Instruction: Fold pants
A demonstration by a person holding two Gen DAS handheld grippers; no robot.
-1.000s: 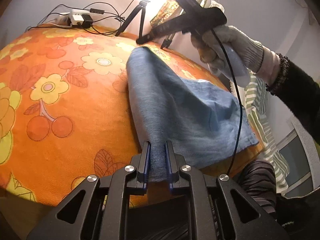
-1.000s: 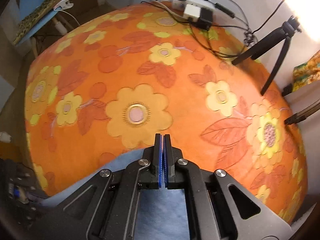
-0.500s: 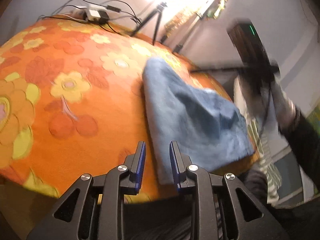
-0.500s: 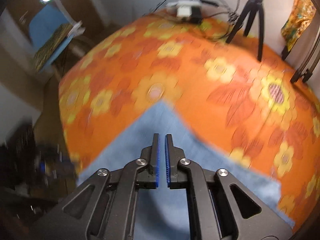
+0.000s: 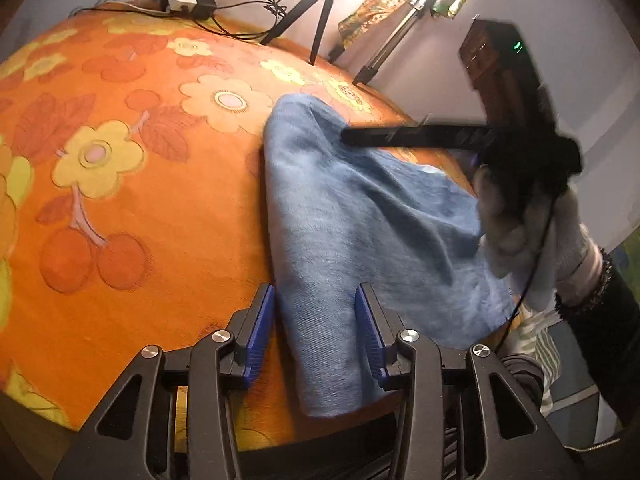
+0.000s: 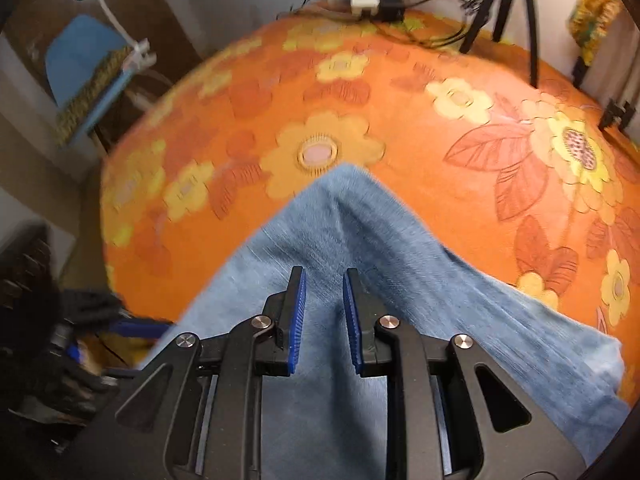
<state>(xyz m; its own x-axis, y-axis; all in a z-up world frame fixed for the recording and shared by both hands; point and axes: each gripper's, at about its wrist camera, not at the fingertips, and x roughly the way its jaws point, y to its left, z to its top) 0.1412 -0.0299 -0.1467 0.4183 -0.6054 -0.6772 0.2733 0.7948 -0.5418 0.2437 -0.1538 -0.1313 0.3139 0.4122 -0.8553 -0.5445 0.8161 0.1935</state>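
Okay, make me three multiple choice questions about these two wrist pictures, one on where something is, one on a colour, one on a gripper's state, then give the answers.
1. Where do the pants lie?
A. on the flowered orange cloth
B. on the blue chair
C. on the floor

2. What colour are the pants?
A. black
B. light blue
C. green

3. How is the left gripper?
A. shut on the pants
C. open

Answers: 1 A, they are spread over the cloth. 2 B, light blue denim shows in both views. 3 C, its blue pads stand apart on either side of a fold.
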